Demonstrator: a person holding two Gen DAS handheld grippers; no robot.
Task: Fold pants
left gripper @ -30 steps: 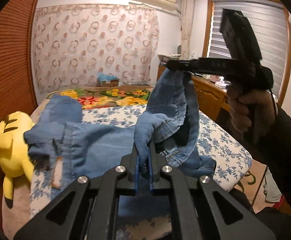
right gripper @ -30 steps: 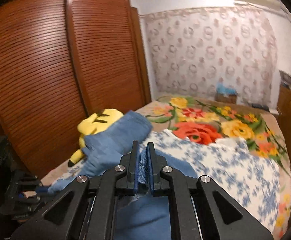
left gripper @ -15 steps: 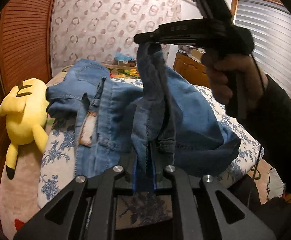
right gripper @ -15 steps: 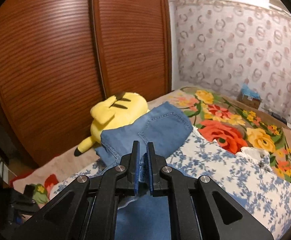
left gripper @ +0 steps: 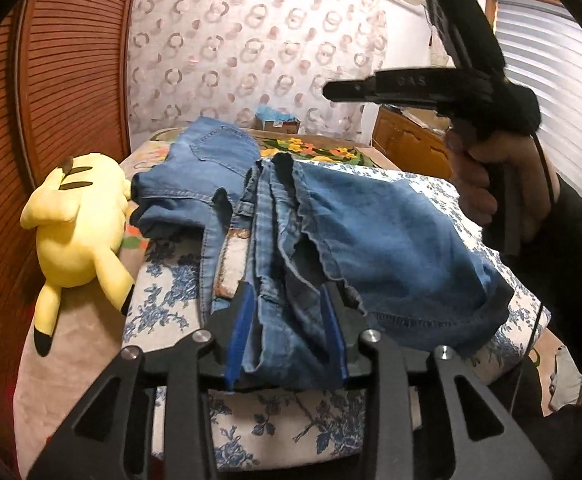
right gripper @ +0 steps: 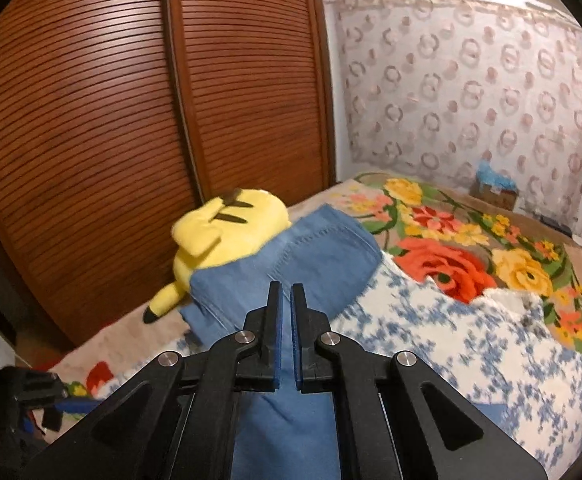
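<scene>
My left gripper (left gripper: 287,332) is opening, blue denim pants (left gripper: 331,232) loose between its jaws. Right gripper (left gripper: 331,90) shut, empty, above pants. Pants lie folded on floral bed (left gripper: 251,432), beside yellow plush toy (left gripper: 79,220). Risk: bunched hem slumps, undoing fold. No containers involved.

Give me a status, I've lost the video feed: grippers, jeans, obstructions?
Left gripper opening, jeans loose between fingers. Right gripper shut, empty, raised above. Plush toy touching jeans' far corner.
</scene>
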